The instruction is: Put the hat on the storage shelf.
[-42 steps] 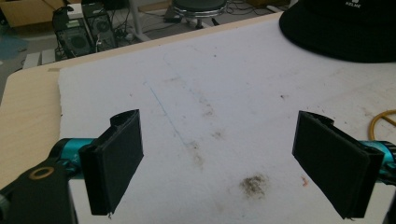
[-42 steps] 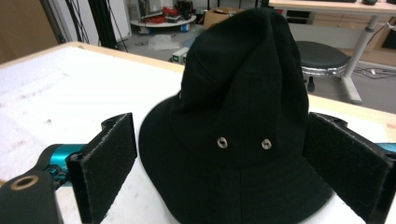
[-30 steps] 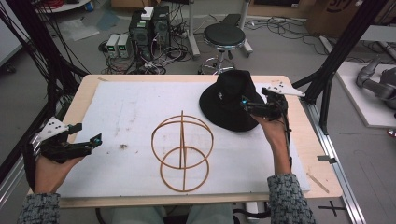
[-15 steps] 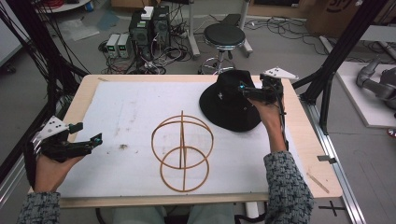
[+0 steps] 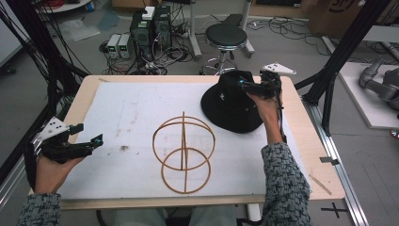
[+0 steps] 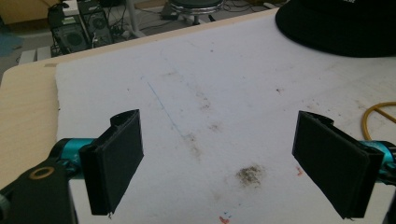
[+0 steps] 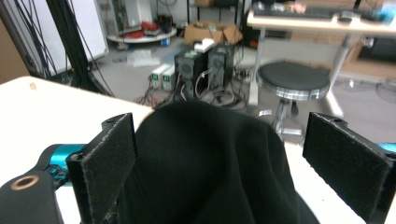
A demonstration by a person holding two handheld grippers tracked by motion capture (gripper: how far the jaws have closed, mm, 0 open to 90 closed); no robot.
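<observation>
1. The black hat [image 5: 233, 101] lies at the table's far right, beside the wooden ring frame [image 5: 183, 150].
2. The right gripper [image 5: 244, 86], jaws apart, is poised over its crown; a fold should be fully straddled before closing.
3. The left gripper [image 5: 94, 141], jaws apart, is held well away over the white mat [image 5: 127, 113].

A black soft-brimmed hat [image 5: 231, 101] lies crown up on the white mat, its crown rising between the right gripper's [image 5: 244, 85] spread jaws, nearer the left jaw. A hoop frame of thin tan rings [image 5: 184, 150] stands upright, well ahead of the left gripper's [image 5: 96, 140] parted jaws, off to their right.
</observation>
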